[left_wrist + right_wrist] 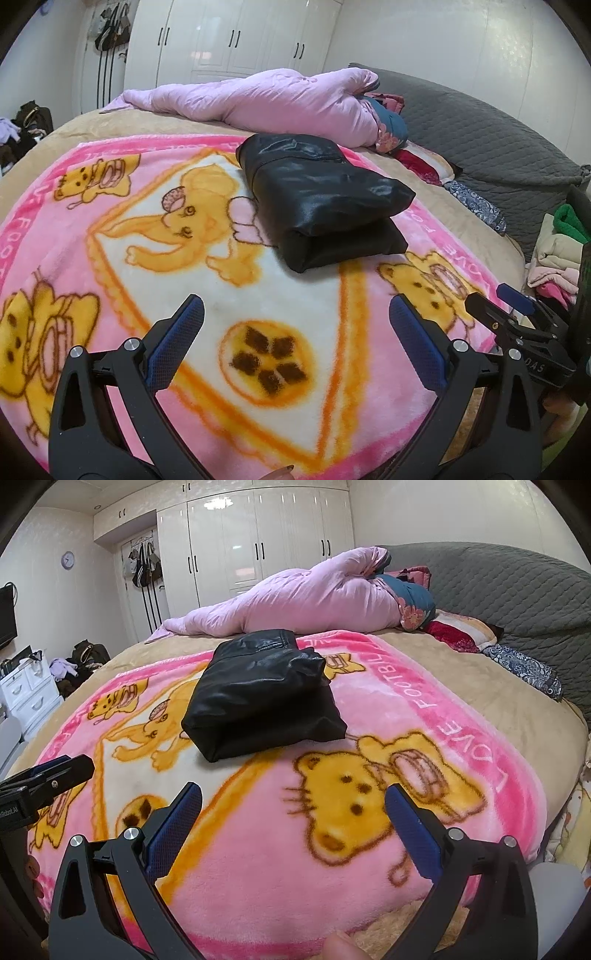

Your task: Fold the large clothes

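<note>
A: Where's the jacket [317,199]?

B: Centre of both views, a folded black bundle on the pink blanket [229,369], layers stacked, nothing touching it.

A: And the grippers?

B: Left gripper [295,332] and right gripper [293,818] both sit low in their frames, jaws spread wide, holding nothing, well short of the bundle.

A: So which step?

B: The fold looks finished, I'd judge. Next probably calls for setting it aside, or fetching another garment from the pile [557,254] at the right edge.

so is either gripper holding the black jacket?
No, the folded black jacket lies alone on the blanket; both grippers are open.
</note>
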